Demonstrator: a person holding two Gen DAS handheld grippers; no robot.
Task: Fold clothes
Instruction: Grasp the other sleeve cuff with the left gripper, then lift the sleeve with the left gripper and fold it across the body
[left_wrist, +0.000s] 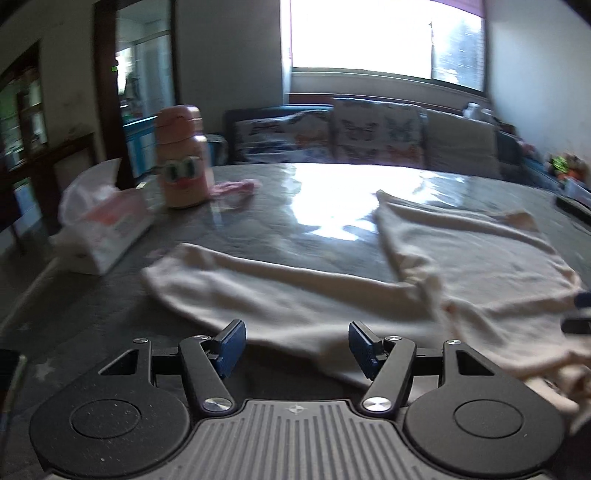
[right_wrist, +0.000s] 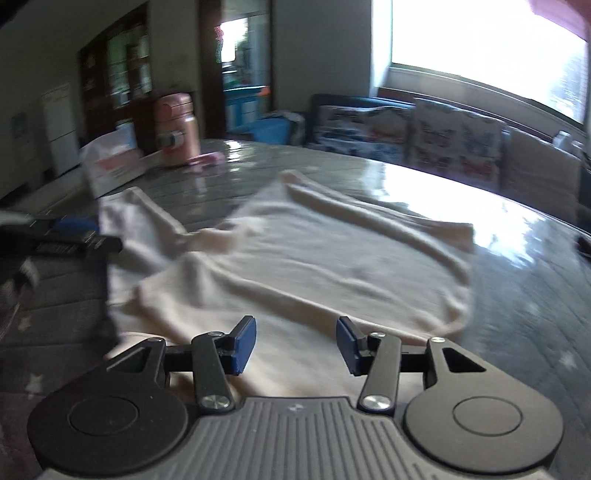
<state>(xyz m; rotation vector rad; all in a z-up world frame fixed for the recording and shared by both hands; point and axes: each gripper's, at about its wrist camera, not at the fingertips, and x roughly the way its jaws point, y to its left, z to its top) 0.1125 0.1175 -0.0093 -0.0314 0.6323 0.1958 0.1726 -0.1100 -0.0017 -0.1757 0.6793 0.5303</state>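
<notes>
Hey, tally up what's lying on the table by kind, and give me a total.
Cream garment: 1
Pink bottle: 1
Tissue pack: 1
Small pink cloth item: 1
Total: 4 on the table. Both grippers, left and right, are open and hold nothing.

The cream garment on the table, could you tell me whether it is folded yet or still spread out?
Mostly spread. The cream fleecy garment lies open across the grey table, one sleeve stretched out, cloth bunched near the middle; no neat fold shows.

Open left gripper (left_wrist: 296, 347), cream garment (left_wrist: 332, 288)
</notes>
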